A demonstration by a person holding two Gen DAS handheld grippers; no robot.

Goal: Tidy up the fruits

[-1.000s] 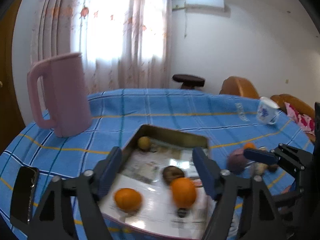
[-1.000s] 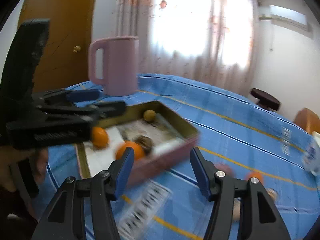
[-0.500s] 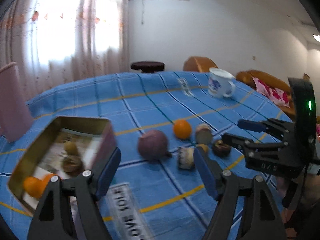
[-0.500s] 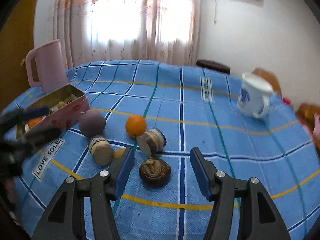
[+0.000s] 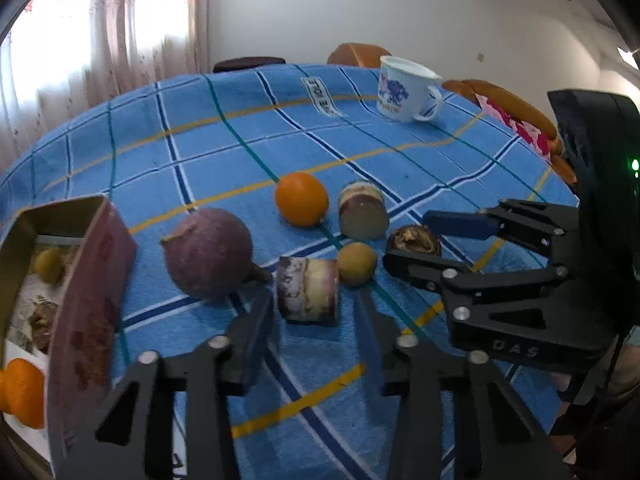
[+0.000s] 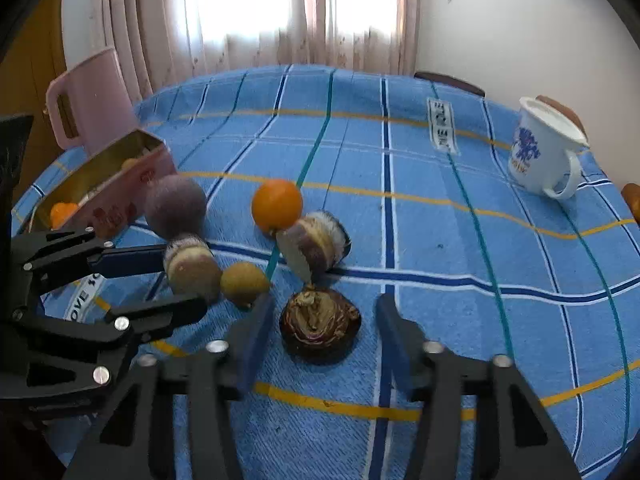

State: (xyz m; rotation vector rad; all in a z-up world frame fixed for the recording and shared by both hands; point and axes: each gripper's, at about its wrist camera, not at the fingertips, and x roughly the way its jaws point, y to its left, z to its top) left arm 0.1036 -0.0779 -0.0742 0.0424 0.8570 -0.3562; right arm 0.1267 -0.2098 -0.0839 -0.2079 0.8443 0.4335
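Left gripper (image 5: 316, 316) spread, unclenched, straddling cut purple chunk (image 5: 308, 294). Right gripper (image 6: 324, 320) spread, unclenched, flanking dark fruit half (image 6: 319, 330); orange (image 6: 277, 205) at 11 o'clock.

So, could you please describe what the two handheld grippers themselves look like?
Both are black linkage frames with silver rivets. The left gripper and right gripper each carry flat blue pads on their fingers. From the left wrist view, the right unit shows embossed "DAS" lettering and a bulky black housing with a green light. No cables or sleeves are clearly visible.
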